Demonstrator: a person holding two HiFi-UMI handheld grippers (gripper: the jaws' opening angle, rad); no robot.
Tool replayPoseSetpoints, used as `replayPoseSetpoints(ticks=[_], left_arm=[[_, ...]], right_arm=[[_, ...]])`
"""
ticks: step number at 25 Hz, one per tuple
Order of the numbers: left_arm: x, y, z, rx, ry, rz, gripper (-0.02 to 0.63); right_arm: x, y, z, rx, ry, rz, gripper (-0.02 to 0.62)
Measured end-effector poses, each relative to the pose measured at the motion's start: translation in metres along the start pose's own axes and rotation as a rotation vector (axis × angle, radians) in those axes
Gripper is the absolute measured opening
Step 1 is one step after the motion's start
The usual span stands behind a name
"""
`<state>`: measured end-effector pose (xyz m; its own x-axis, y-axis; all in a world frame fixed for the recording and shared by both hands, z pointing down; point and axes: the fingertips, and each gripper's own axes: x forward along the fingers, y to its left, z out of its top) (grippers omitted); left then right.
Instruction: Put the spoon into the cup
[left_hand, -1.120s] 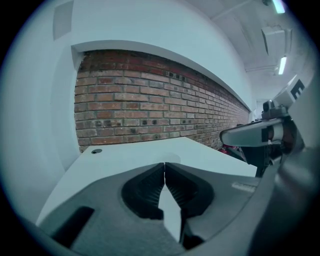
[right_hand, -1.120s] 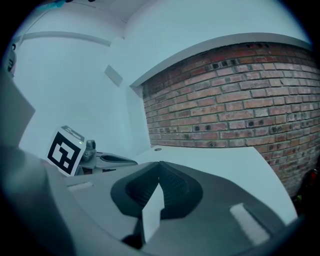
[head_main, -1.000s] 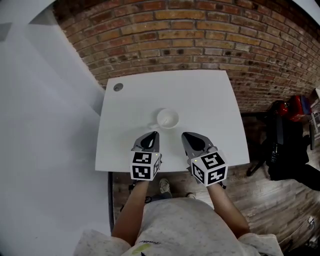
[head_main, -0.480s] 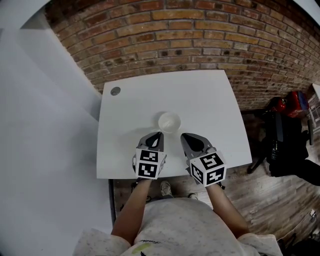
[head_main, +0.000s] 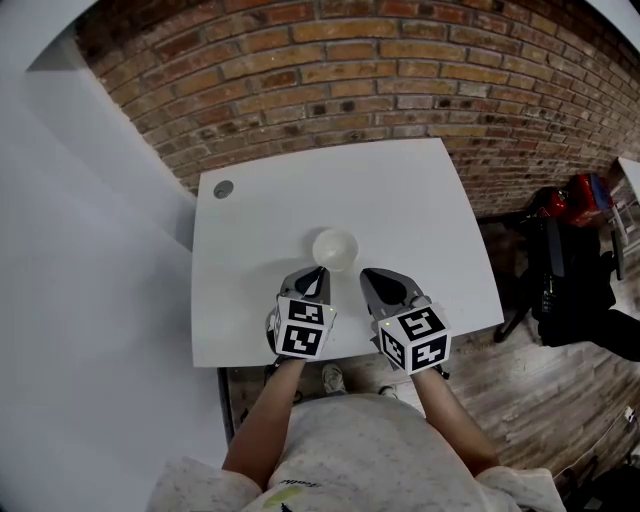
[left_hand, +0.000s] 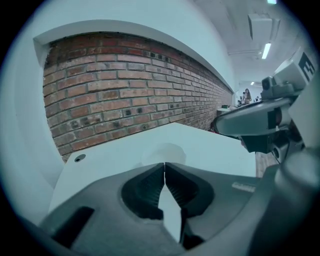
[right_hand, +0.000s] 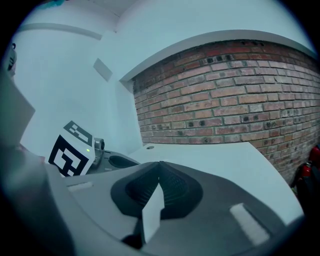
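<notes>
A white cup (head_main: 335, 248) stands on the white table (head_main: 420, 200), a little in front of its middle. I see no spoon in any view. My left gripper (head_main: 319, 271) is shut with nothing in it, and its tip is just short of the cup's near side. In the left gripper view the cup (left_hand: 164, 152) shows pale right beyond the closed tips of the left gripper (left_hand: 164, 164). My right gripper (head_main: 366, 272) hovers to the right of the cup, also shut and holding nothing. In its own view the right gripper (right_hand: 160, 163) points over bare tabletop.
A brick wall (head_main: 400, 80) runs along the table's far edge. A small round hole (head_main: 223, 188) sits in the table's far left corner. A white wall is on the left. Dark bags and a red object (head_main: 580, 195) lie on the wooden floor at the right.
My left gripper has shifted a little right and forward, so its tip is closer to the cup. The right gripper has barely moved.
</notes>
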<state>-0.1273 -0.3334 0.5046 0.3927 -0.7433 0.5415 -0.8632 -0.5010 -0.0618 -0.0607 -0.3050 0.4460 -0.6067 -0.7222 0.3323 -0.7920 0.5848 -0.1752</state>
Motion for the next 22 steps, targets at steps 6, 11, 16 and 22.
replayPoseSetpoints(ticks=[6,11,16,22], left_arm=[[0.004,-0.003,-0.002,0.030,0.021,-0.009,0.006],[0.008,-0.005,-0.004,0.052,0.040,-0.020,0.006],[0.014,-0.009,-0.005,0.084,0.065,-0.034,0.006],[0.017,-0.010,-0.007,0.104,0.077,-0.034,0.008]], right_arm=[[0.000,0.001,-0.001,0.004,0.002,-0.002,0.008],[0.001,0.002,-0.002,0.002,0.001,-0.003,0.008],[-0.002,-0.002,-0.002,0.003,0.002,-0.009,0.008],[-0.004,-0.006,-0.004,0.006,0.000,-0.016,0.008]])
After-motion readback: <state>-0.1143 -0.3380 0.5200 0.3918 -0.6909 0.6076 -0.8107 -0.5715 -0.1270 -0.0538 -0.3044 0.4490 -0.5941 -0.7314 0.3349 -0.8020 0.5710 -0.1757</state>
